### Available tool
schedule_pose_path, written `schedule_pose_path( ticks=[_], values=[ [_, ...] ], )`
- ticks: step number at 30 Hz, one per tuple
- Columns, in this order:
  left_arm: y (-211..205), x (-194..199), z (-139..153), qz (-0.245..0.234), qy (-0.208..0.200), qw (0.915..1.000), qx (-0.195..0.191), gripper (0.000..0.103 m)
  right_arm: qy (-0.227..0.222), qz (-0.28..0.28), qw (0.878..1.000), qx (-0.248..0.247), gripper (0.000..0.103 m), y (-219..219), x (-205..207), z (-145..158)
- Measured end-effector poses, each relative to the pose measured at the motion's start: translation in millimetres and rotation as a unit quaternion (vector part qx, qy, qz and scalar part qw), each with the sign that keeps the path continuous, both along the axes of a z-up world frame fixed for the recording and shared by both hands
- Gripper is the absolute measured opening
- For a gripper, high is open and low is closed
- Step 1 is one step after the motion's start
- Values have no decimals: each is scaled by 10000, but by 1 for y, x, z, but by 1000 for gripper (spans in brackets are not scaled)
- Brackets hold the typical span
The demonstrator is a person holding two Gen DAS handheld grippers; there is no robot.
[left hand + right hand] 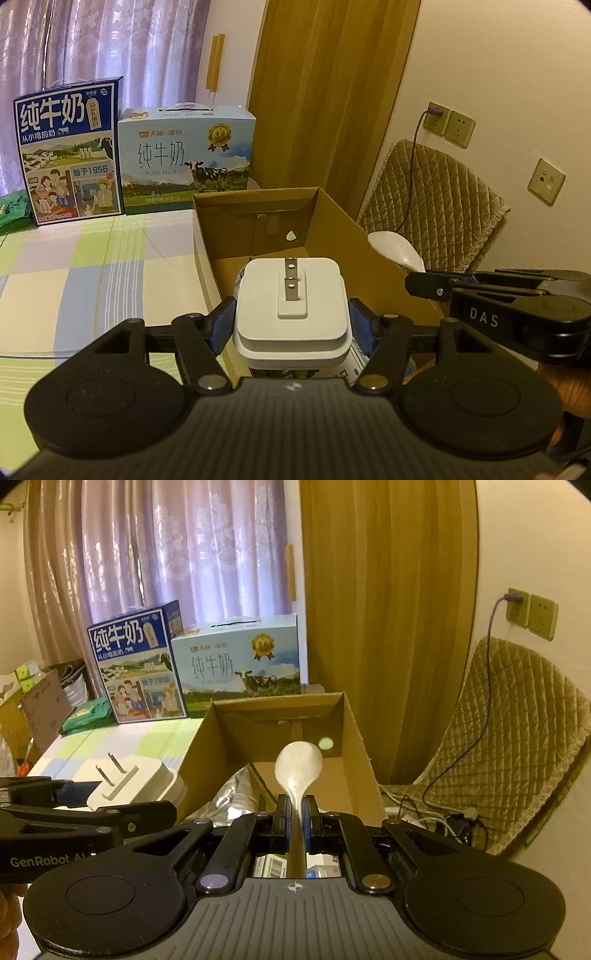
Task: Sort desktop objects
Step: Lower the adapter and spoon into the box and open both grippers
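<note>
Two milk cartons (129,162), quilted chair (517,731)

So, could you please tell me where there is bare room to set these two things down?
The box floor is bare at its far end, below the round hole; its near end holds a foil bag. The checked cloth left of the box is open up to the milk cartons.
</note>
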State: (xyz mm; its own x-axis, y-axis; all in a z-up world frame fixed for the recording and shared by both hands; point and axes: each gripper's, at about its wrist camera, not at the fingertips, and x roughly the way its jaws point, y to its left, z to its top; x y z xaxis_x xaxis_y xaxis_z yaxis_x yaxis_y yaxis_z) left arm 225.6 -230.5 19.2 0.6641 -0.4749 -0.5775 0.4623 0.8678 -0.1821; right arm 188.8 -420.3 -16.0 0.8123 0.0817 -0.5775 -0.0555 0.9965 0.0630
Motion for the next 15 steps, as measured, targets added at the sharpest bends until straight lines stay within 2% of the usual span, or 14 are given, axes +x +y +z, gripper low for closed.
schedule_pose_path(
  ticks=[15],
  values=[
    [-13,60,-8,67,329,9994,-51,60,356,-38,9991,208,3,-17,59,-7]
  ],
)
